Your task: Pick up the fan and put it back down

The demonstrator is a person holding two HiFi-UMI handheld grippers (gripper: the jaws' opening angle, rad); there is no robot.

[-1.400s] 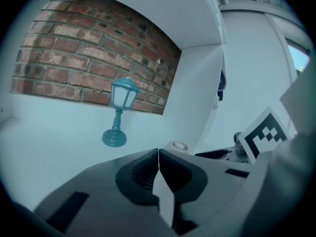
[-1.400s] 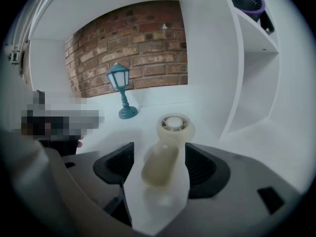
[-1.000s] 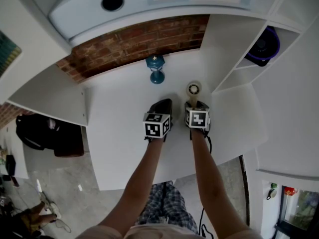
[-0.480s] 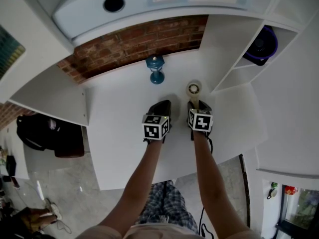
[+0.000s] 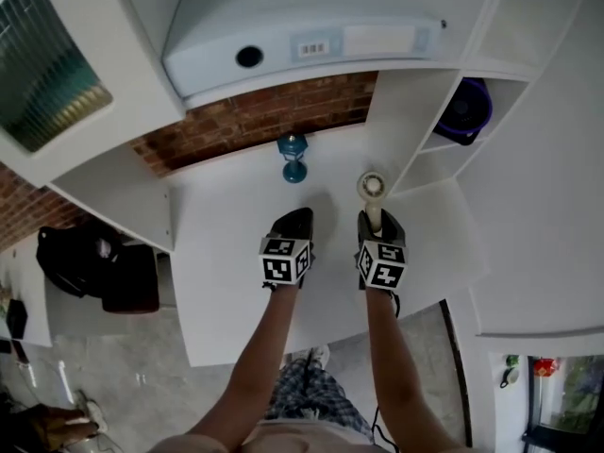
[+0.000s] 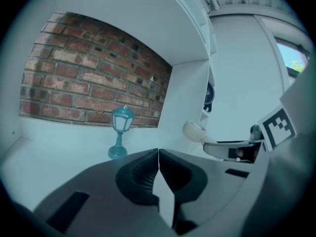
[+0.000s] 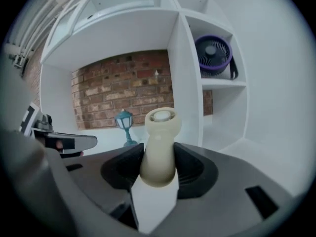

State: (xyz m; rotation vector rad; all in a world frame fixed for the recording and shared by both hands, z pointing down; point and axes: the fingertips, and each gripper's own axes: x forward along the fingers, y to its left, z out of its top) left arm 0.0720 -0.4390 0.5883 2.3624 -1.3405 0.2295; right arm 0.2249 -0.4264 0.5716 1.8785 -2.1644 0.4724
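Marker cubes (image 5: 283, 260) nearest the person: black-and-white squares only, no lettering. Left gripper (image 5: 296, 217) over the white table (image 5: 226, 253), jaws pressed together, nothing between them. Right gripper (image 5: 375, 219) beside it, apart; its jaws have just been closing in and now pinch the handle of the cream handheld fan (image 5: 372, 189).

Fan's long axis runs along the gripper's line, away from the person: handle end in the jaws, round head forward toward the brick wall (image 5: 264, 116), ringed face turned upward. Fan looks clear of the tabletop.

Farther: teal lantern lamp (image 5: 293, 156) upright near the wall. To its right, purple round fan (image 5: 467, 111) in a shelf compartment. Overhead, white unit (image 5: 283, 22) with a small striped label (image 5: 314, 49), too small to read
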